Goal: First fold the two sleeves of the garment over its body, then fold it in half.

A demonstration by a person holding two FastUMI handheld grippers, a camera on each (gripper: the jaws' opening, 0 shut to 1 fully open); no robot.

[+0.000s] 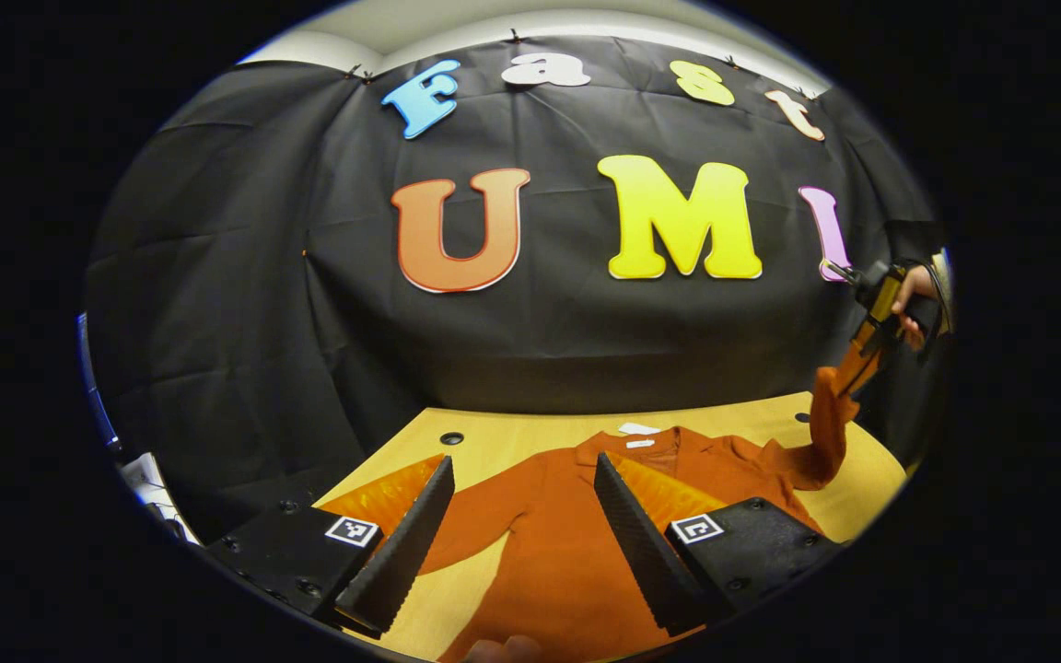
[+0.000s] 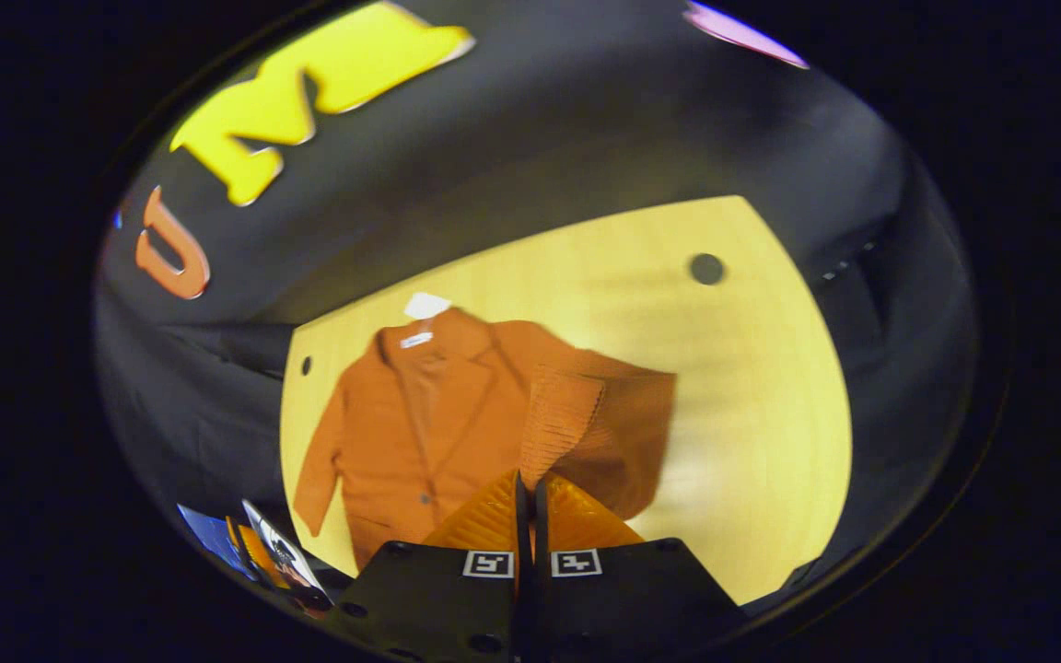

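An orange garment [image 1: 577, 543] lies face up on the yellow table [image 1: 494, 442], collar toward the wall, a white tag [image 1: 638, 429] at its neck. My left gripper [image 1: 523, 460] hovers open low over the garment's near side, nothing between its fingers. At the far right a hand holds my right gripper [image 1: 867, 345], which lifts one sleeve [image 1: 828, 433] up off the table. From above, in the right gripper view, my right gripper [image 2: 528, 488] is shut on the ribbed cuff of that sleeve [image 2: 577, 424], raised above the garment's body [image 2: 411, 424]. The other sleeve [image 2: 319, 460] lies flat.
Black cloth walls the table at the back and sides. Round holes [image 2: 705, 268] mark the tabletop. Bare wood [image 2: 752, 396] spreads beyond the lifted sleeve. Some coloured items [image 2: 259, 552] sit off the table's edge. A fingertip [image 1: 503, 650] shows at the bottom of the left gripper view.
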